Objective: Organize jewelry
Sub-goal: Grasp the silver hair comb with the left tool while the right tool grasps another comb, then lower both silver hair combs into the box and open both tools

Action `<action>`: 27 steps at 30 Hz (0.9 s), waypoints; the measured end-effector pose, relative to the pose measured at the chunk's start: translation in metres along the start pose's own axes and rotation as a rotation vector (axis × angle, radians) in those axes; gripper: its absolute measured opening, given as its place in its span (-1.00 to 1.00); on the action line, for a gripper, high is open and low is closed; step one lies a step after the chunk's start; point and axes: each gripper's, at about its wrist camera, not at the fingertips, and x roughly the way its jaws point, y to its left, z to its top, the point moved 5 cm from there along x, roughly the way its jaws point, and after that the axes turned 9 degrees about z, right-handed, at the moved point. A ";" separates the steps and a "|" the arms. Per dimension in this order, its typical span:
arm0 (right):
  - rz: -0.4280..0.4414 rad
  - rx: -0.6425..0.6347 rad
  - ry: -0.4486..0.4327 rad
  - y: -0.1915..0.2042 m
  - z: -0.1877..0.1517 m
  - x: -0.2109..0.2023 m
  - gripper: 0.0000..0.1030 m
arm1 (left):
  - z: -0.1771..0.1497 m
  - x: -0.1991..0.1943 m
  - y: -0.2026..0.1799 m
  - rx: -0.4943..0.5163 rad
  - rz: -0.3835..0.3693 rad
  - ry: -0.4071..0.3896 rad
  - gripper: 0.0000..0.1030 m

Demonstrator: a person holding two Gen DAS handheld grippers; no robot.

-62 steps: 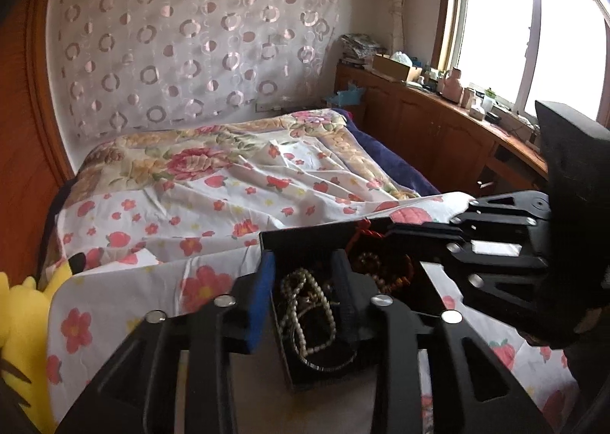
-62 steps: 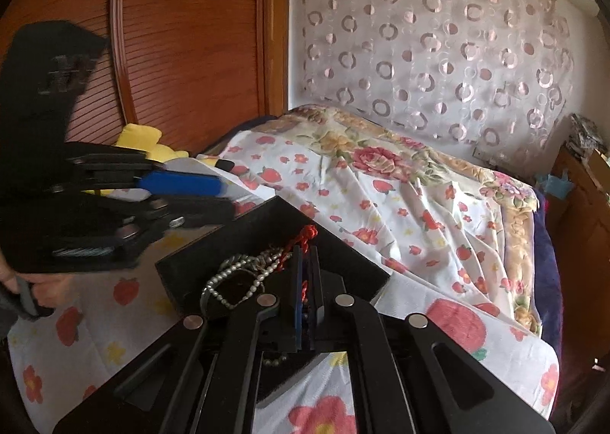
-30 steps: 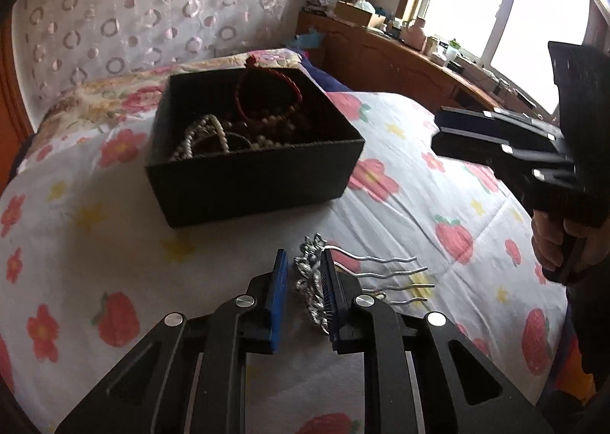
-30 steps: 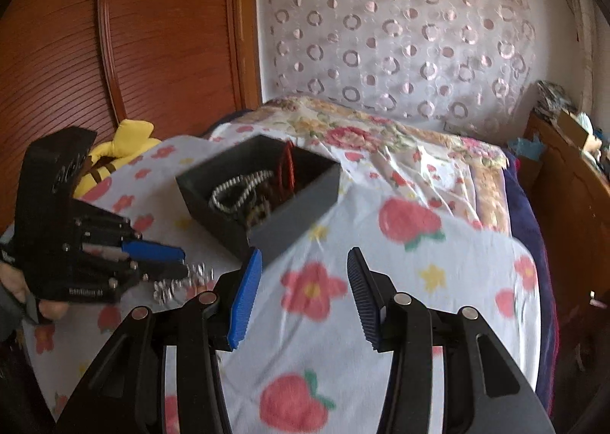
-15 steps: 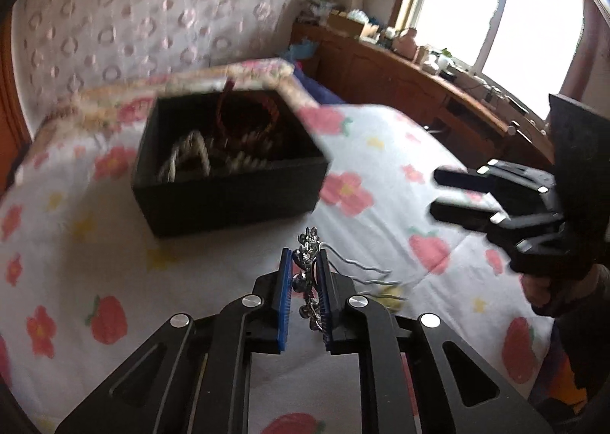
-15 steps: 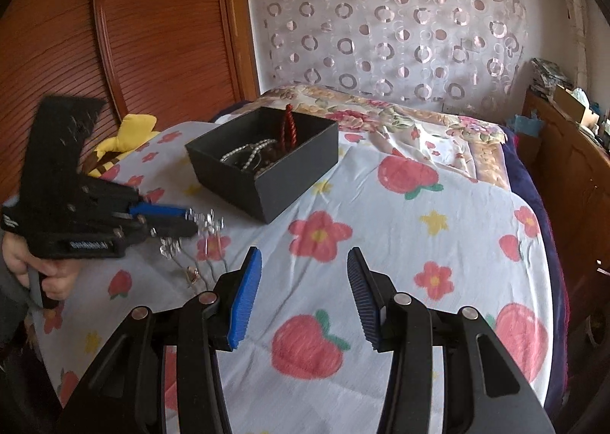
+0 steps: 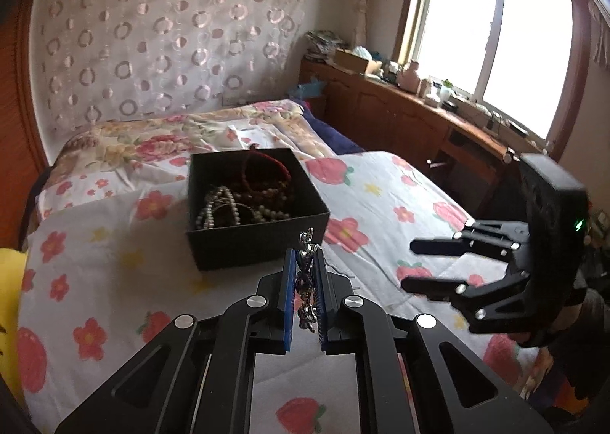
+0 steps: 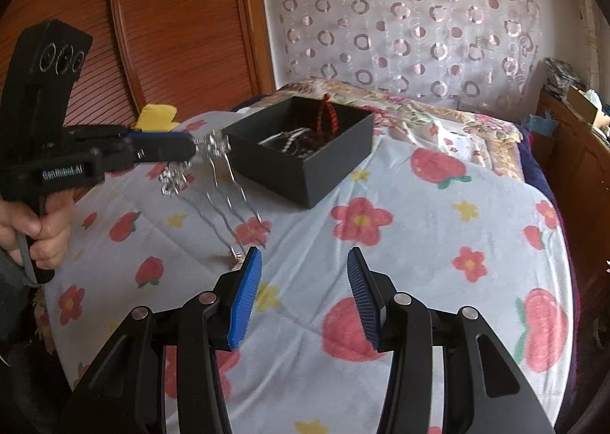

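My left gripper (image 7: 304, 262) is shut on a silver hair comb (image 7: 306, 274) and holds it in the air just short of the black jewelry box (image 7: 251, 239). In the right wrist view the comb (image 8: 213, 175) hangs from the left gripper (image 8: 190, 146), prongs pointing down, beside the box (image 8: 335, 163). The box holds pearl strands (image 7: 219, 205), dark beads and a red bracelet (image 7: 267, 167). My right gripper (image 8: 305, 266) is open and empty over the bedspread, also visible in the left wrist view (image 7: 415, 262).
The box sits on a floral bedspread (image 8: 438, 228). A small silver piece (image 8: 235, 258) lies on the spread by my right gripper's left finger. A yellow plush (image 8: 158, 116) lies at the bed's left. A wooden cabinet (image 7: 419, 129) runs under the window.
My left gripper closed on the hair comb, lifted it off the bedspread and carried it toward the box. My right gripper stayed open and drew back from the box.
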 end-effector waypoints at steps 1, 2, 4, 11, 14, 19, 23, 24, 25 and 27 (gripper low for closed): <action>0.008 -0.004 0.008 0.003 0.000 0.004 -0.03 | 0.000 -0.006 0.004 -0.011 0.003 -0.010 -0.84; 0.018 -0.010 0.017 0.007 0.000 0.008 -0.03 | 0.000 -0.010 0.008 -0.020 0.004 -0.018 -0.84; 0.039 -0.028 0.039 0.015 0.001 0.017 -0.06 | -0.001 -0.020 0.013 -0.033 0.011 -0.033 -0.84; 0.075 -0.047 0.135 0.030 0.001 0.051 -0.30 | -0.003 -0.043 0.039 -0.070 0.056 -0.073 -0.84; 0.064 -0.065 0.159 0.035 0.001 0.058 -0.40 | -0.006 -0.045 0.049 -0.086 0.068 -0.071 -0.84; 0.025 -0.107 0.190 0.039 0.001 0.063 -0.75 | -0.011 -0.044 0.059 -0.105 0.078 -0.067 -0.84; 0.033 -0.119 0.176 0.040 0.006 0.054 -0.76 | -0.012 -0.043 0.061 -0.107 0.077 -0.070 -0.84; 0.034 -0.119 0.165 0.040 0.008 0.051 -0.76 | -0.011 -0.044 0.061 -0.107 0.076 -0.074 -0.84; 0.035 -0.118 0.148 0.040 0.012 0.045 -0.76 | -0.009 -0.044 0.061 -0.107 0.073 -0.079 -0.84; 0.026 -0.120 0.117 0.038 0.020 0.035 -0.76 | -0.002 -0.044 0.059 -0.104 0.071 -0.090 -0.84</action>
